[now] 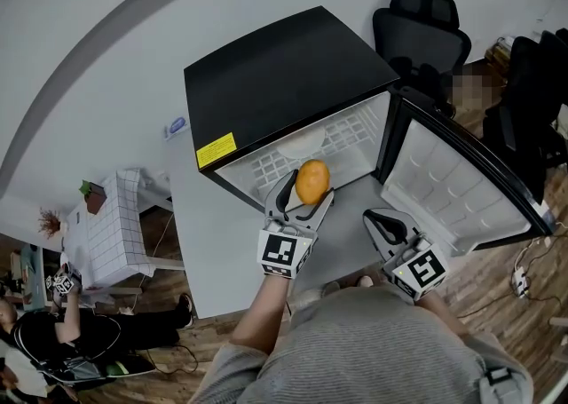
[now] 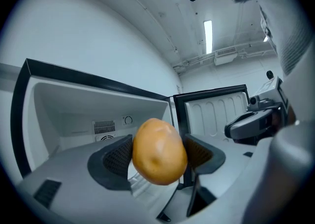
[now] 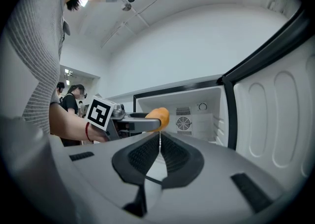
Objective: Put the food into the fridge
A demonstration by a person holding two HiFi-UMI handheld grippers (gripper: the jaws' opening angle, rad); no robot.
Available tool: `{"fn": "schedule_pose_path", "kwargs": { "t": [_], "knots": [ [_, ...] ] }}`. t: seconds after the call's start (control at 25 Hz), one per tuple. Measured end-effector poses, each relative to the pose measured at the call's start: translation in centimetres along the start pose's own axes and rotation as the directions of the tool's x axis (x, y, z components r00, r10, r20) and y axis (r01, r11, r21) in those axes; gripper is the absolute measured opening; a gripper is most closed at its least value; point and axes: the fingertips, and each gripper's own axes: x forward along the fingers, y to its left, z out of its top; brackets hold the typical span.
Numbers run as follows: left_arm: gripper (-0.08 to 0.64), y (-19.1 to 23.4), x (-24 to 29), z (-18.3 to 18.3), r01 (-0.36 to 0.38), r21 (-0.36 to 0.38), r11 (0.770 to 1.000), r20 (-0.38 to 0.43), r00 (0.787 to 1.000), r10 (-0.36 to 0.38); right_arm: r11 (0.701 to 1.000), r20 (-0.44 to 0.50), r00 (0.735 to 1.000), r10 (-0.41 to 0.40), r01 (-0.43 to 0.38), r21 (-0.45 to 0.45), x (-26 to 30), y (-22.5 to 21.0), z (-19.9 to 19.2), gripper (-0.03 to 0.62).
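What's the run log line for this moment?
left gripper: shut on potato | right gripper: shut, empty | fridge: door open | potato: at fridge opening

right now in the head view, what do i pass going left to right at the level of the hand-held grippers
white grid-patterned table → left hand-held gripper shut on the potato → right hand-held gripper, shut and empty → open fridge door

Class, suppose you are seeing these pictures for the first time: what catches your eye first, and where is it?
First, the yellow-orange potato, clamped in the left tongs right at the mouth of the fridge. Next, that black fridge itself, its door standing wide open on the right and showing a white interior. The right tongs are shut and empty, near that door.
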Motion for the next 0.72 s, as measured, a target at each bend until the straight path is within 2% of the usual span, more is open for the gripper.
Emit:
{"fn": "schedule_pose_path", "kwargs": {
  "t": [0.32,0.72],
  "knots": [
    [0.341,2.4,3.6,-1.1,-0.007,0.094,0.996,-0.088,0.996,0.016,1.0,0.005,1.0,-0.007,0.007,0.011,0.3,-0.9,-0.4,0.014],
    [0.341,5.8,7.9,-3.2,-0.013,0.178,0.984,-0.229,0.972,0.054,1.0,-0.001,1.0,-0.012,0.012,0.012,0.7,-2.1,-0.8,0.014]
  ]
}}
